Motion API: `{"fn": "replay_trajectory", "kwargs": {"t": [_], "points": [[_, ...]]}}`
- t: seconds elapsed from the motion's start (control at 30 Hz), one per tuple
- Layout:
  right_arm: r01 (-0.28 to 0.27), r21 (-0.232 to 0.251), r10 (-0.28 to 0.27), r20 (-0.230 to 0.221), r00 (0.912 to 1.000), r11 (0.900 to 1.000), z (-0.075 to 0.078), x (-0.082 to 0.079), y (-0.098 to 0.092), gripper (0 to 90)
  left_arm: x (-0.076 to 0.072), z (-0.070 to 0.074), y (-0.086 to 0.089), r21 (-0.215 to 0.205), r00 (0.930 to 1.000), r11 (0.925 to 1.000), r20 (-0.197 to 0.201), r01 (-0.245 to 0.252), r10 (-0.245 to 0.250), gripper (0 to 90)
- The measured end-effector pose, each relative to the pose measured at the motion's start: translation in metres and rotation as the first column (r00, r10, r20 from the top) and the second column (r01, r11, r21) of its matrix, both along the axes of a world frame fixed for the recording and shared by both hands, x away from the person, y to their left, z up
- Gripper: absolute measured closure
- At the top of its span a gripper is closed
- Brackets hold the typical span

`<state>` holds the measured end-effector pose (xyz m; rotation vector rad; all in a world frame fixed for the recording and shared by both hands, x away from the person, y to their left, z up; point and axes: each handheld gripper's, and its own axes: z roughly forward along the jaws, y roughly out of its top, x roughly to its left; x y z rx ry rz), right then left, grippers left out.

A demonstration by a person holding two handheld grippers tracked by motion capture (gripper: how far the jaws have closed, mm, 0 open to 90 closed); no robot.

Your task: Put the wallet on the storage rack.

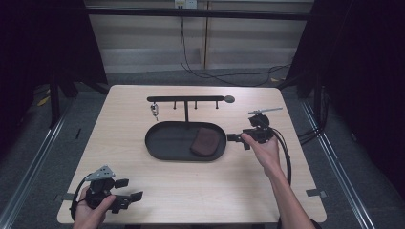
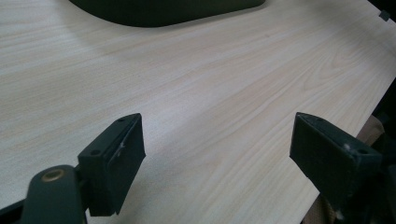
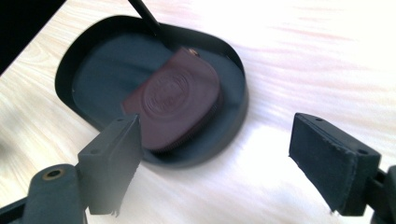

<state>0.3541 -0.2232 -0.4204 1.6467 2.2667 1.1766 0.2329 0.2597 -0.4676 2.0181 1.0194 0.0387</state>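
A black oval tray [image 1: 162, 143] lies in the middle of the table, with a dark brown zipped pouch [image 1: 204, 141] in its right end. Behind it stands a black rack [image 1: 186, 99] with pegs, and a small key [image 1: 154, 110] hangs from its left end. My right gripper [image 1: 232, 138] is open just right of the tray, jaws pointing at it. In the right gripper view the pouch [image 3: 177, 100] lies ahead of the open gripper [image 3: 215, 149], inside the tray [image 3: 79, 56]. My left gripper [image 1: 129, 190] rests open near the table's front left corner, over bare wood [image 2: 215, 154].
The tray's edge [image 2: 154, 11] shows at the top of the left gripper view. Cables run on the floor behind the table [image 1: 224, 76]. Dark curtains close both sides. Bare tabletop [image 1: 200, 181] lies between the two hands.
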Motion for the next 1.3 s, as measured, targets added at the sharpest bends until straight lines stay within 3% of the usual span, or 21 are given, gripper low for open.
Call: {"fn": "replay_trajectory", "kwargs": {"t": [0.27, 0.7, 1.0, 1.17, 1.23, 1.3], "points": [[0.017, 0.006, -0.017, 0.010, 0.9998, 1.000, -0.005, -0.029, -0.020, 16.4, 0.000, 0.000, 0.000, 0.003, 1.0000, 1.0000, -0.004, -0.004, 0.004, 17.8], [0.028, -0.034, -0.026, 0.045, 0.9987, 0.999, -0.011, -0.079, -0.036, 16.7, 0.001, 0.000, 0.001, 0.011, 0.9999, 0.9999, -0.004, -0.013, 0.013, 17.8], [0.066, -0.064, -0.062, 0.069, 0.9957, 0.996, -0.026, -0.106, -0.048, 16.8, 0.000, 0.000, -0.001, -0.002, 1.0000, 1.0000, -0.001, -0.005, 0.005, 17.8], [0.091, -0.055, -0.086, 0.087, 0.9925, 0.994, -0.035, -0.118, -0.054, 17.2, 0.001, -0.001, -0.001, 0.003, 1.0000, 1.0000, -0.008, -0.001, 0.001, 17.8], [0.101, -0.046, -0.097, 0.074, 0.9925, 0.994, -0.040, -0.122, -0.058, 17.3, 0.000, 0.000, -0.001, 0.002, 1.0000, 1.0000, -0.005, -0.002, 0.002, 17.8], [0.102, -0.051, -0.101, 0.028, 0.9945, 0.993, -0.046, -0.123, -0.062, 19.1, 0.000, 0.000, -0.001, 0.002, 1.0000, 1.0000, -0.006, -0.003, 0.003, 17.8]]}}
